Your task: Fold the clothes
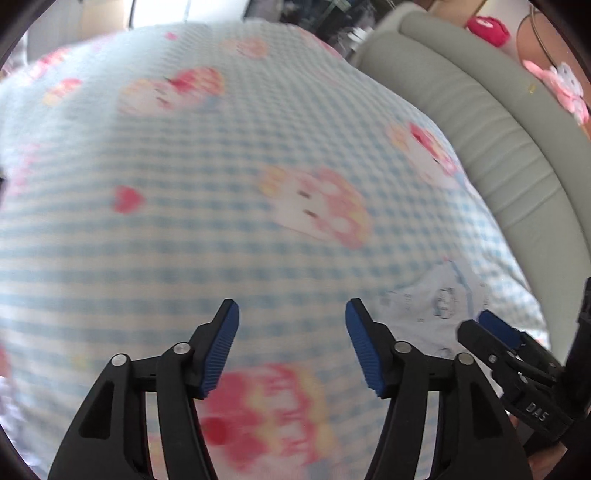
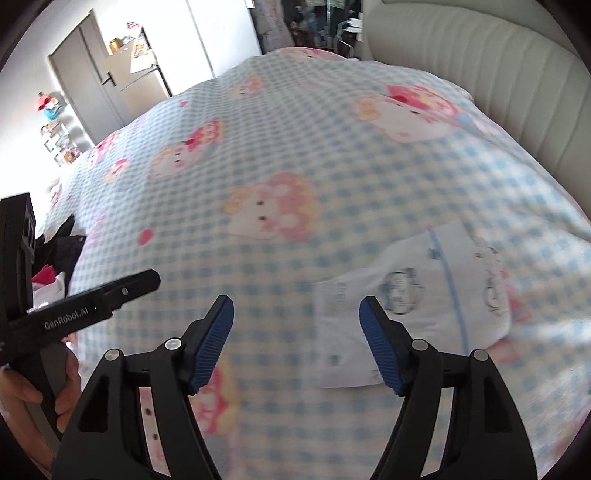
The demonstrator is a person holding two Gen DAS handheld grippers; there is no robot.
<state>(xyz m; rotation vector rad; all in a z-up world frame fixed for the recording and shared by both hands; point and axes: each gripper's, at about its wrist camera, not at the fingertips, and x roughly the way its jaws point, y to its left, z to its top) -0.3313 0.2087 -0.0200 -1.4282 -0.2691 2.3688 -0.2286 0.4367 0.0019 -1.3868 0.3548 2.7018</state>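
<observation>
Checked bedding covers the bed. One white printed garment lies compact, seemingly folded, just ahead of the right gripper; a clothes heap lies apart, apparently unfolded. Left gripper and right gripper are both released, grasping nothing.

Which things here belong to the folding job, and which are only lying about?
For the job:
- white printed garment
- left hand-held gripper, open
- right hand-held gripper, open
- pile of clothes

Lying about:
- checked bedspread
- padded headboard
- red plush toy
</observation>
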